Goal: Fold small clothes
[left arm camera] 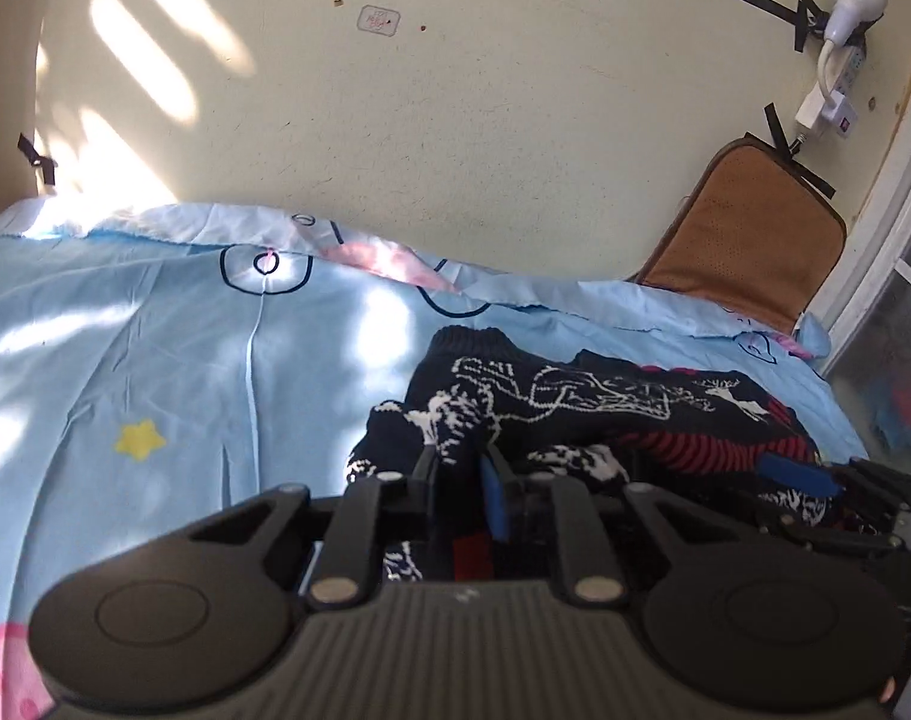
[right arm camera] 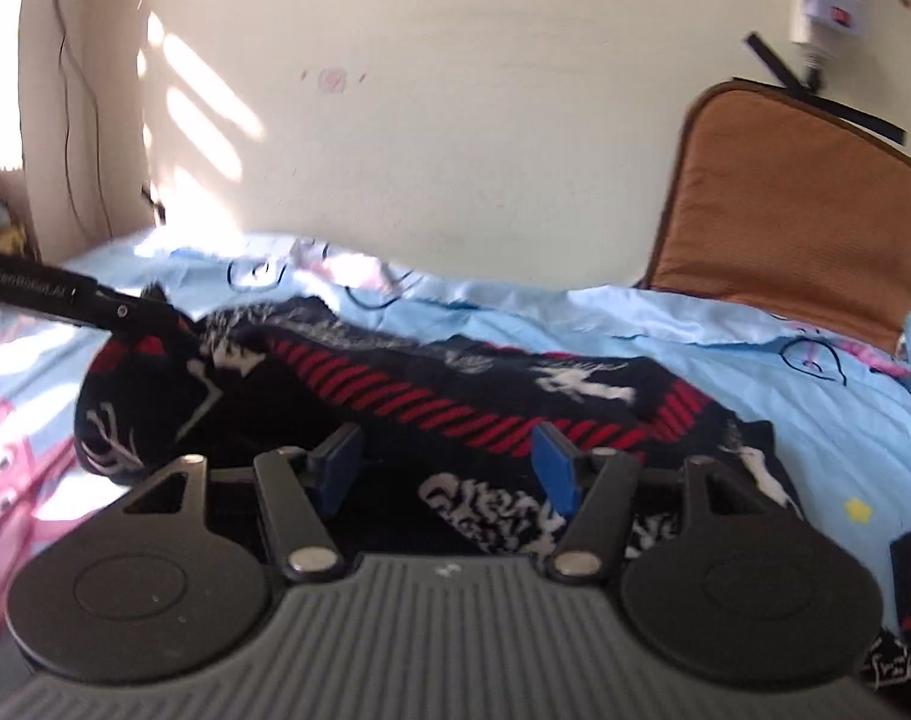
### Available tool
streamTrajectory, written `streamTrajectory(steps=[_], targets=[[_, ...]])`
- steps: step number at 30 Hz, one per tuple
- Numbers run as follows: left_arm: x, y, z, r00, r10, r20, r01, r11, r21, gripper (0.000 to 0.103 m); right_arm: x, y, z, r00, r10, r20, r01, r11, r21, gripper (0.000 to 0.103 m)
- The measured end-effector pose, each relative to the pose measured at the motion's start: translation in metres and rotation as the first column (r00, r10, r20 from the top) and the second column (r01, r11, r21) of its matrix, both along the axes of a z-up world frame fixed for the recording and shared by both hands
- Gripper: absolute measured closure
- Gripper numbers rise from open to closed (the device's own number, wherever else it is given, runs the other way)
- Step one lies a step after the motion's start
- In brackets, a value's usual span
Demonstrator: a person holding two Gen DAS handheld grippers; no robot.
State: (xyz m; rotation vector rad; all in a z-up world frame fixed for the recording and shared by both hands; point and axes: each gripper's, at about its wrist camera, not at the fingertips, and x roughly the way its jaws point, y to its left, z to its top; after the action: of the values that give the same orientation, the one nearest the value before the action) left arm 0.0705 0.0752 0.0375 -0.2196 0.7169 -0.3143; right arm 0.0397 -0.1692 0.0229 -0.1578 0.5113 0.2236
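The left tool [left arm camera: 461, 468] pinches the sweater [left arm camera: 605, 414]; the right tool [right arm camera: 449, 468] is spread. The sweater lies on a blue bed [left arm camera: 185, 360], probably bunched, beside a cream wall [left arm camera: 485, 120].

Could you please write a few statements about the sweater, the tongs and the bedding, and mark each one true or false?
1. The left tongs are shut on the dark patterned sweater. True.
2. The right tongs are clamped on the sweater. False: their blue pads stand wide apart above the knit.
3. The sweater lies on a light blue bedsheet. True.
4. The sweater is plain grey. False: it is dark with white figures and red stripes.
5. A brown cushion leans against the wall behind the bed. True.
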Motion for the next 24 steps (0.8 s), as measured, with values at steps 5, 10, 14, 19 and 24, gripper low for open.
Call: streamTrajectory(steps=[5, 10, 14, 19, 24], targets=[[-0.057, 0.044, 0.029, 0.993, -0.06, 0.101, 0.067, 0.995, -0.074, 0.09, -0.013, -0.03, 0.039, 0.991, -0.055, 0.124, 0.041, 0.993, 0.109, 0.097], [-0.121, 0.07, 0.029, 0.989, -0.119, 0.086, 0.123, 0.991, -0.045, 0.089, -0.059, -0.046, 0.047, 0.993, 0.078, 0.085, -0.089, 0.987, 0.131, 0.097], [-0.161, 0.074, 0.017, 0.99, -0.121, 0.077, 0.115, 0.99, 0.083, 0.08, -0.075, -0.039, 0.003, 0.963, 0.225, -0.146, -0.209, 0.971, 0.12, 0.096], [-0.154, 0.089, 0.054, 0.974, -0.063, 0.216, 0.048, 0.996, 0.073, 0.057, -0.061, -0.054, 0.03, 0.963, 0.263, -0.059, -0.248, 0.95, 0.188, 0.075], [-0.083, 0.062, 0.059, 0.97, -0.108, 0.217, 0.101, 0.994, 0.045, 0.027, 0.015, -0.067, 0.065, 0.974, 0.227, 0.0, -0.215, 0.92, 0.328, 0.032]])
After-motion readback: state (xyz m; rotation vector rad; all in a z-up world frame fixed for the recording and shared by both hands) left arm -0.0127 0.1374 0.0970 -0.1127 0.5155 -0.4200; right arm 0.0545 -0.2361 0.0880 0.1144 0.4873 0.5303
